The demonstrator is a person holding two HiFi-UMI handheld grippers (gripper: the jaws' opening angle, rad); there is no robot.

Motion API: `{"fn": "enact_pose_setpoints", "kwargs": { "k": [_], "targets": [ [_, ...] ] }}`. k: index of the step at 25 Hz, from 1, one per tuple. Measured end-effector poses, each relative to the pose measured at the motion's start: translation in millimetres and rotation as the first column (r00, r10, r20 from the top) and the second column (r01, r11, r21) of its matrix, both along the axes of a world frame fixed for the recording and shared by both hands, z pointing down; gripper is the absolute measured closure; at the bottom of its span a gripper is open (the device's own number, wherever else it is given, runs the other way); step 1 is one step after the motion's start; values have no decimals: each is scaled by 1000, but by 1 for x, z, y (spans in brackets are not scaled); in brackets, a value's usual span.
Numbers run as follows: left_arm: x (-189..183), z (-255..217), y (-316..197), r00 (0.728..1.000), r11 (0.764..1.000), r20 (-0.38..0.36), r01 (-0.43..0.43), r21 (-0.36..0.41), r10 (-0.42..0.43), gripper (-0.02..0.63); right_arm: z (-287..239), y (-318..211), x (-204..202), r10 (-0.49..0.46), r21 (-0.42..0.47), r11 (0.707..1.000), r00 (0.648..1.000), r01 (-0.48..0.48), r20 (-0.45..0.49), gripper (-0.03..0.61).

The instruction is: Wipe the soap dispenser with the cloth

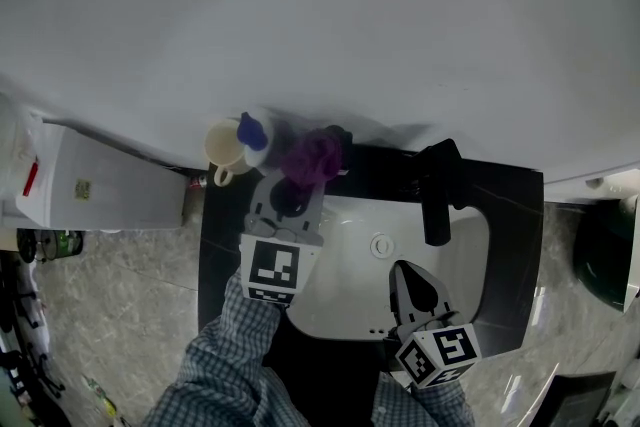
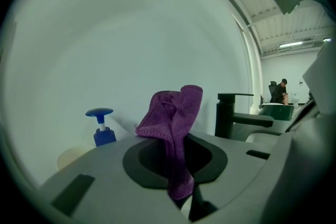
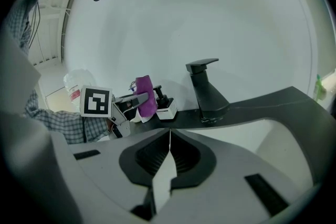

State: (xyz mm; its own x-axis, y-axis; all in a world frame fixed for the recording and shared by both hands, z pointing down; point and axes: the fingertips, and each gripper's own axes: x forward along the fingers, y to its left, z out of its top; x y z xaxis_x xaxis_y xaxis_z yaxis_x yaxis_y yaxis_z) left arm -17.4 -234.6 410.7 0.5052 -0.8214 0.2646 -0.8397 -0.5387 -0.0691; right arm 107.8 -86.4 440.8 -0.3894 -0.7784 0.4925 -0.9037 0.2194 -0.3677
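Head view, both grippers over the sink unit. Left gripper (image 1: 300, 177) is up at the back edge of the dark tabletop (image 1: 505, 215), right gripper (image 1: 402, 273) is low over the white basin (image 1: 345, 290).

Left gripper view: fingers are pinching the purple cloth (image 2: 176, 123). It runs up from between them and bunches into a folded lump above the tips. Past it I see a blue pump bottle (image 2: 102, 128) to the left against the pale wall (image 2: 131, 34), with a cream cup (image 2: 72, 157) in front of it. The black faucet (image 2: 231, 113) is to the right. I do not see the soap dispenser in this view.

Right gripper view: fingers pressed together into one thin edge, nothing between them. Across the basin I see the left gripper with the cloth hanging from its tips. The soap dispenser (image 3: 164, 105), a white square body with a black pump, stands on the tabletop just to the right of the cloth. The cloth sits close against the pump side. I cannot tell whether it touches. The faucet stands further right, well apart from the dispenser.

Head view check: cloth lies between the blue pump bottle and the faucet, close to the wall. The cup is at the far left of that row.
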Motion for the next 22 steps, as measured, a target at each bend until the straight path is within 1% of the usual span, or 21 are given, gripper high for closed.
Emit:
{"fn": "enact_pose_setpoints", "kwargs": {
  "k": [6,12,22],
  "targets": [
    [7,29,5,999,998,29,-24,-54,25,554,1,4,2,2,0,1000,1000,-2,-4,560],
    [15,39,5,1000,998,-11,-23,-55,22,554,5,12,9,19,-13,1000,1000,-19,-9,560],
    [24,49,12,1000,996,-13,-30,-79,29,554,5,20,11,12,-8,1000,1000,-12,-5,560]
  ]
}}
